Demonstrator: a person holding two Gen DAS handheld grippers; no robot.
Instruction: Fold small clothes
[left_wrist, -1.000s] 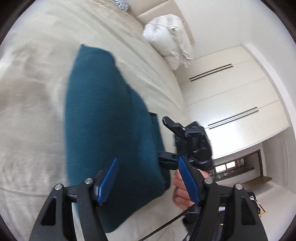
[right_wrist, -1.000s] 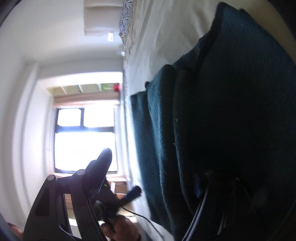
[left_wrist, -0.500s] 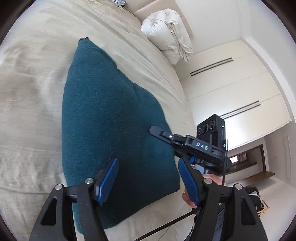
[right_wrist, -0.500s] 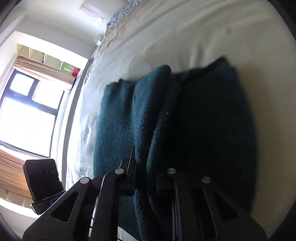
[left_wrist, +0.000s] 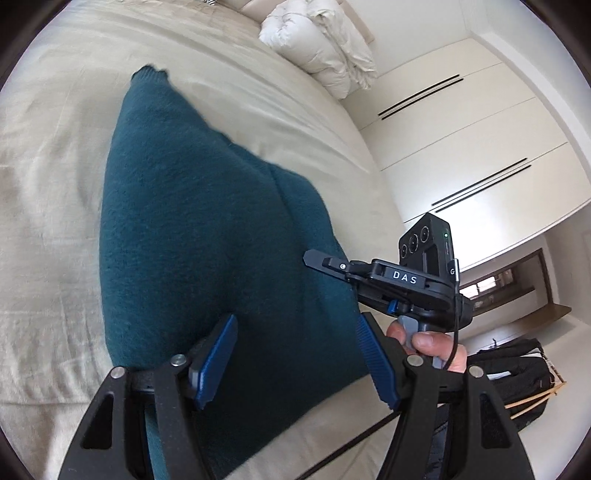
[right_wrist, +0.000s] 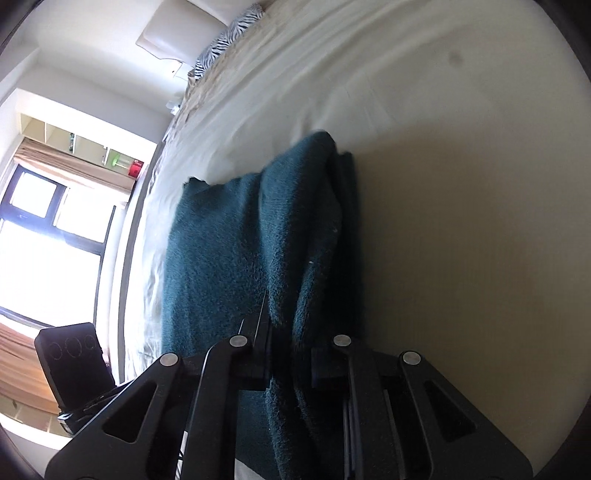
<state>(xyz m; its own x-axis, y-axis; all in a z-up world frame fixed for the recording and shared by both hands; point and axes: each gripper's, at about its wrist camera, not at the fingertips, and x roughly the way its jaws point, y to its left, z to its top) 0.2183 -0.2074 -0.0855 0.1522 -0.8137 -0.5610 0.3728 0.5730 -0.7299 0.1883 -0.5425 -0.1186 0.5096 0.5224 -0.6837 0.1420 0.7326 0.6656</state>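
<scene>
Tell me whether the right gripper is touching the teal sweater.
Touching. The right wrist view shows the right gripper with its jaws closed on a fold of the teal sweater, fabric pinched between them.

A dark teal fuzzy knit garment (left_wrist: 207, 266) lies folded in layers on the cream bed (left_wrist: 55, 184), directly ahead of and beneath the left hand-held gripper (left_wrist: 295, 365), one thick fold pinched in the right hand-held gripper (right_wrist: 288, 354).
</scene>
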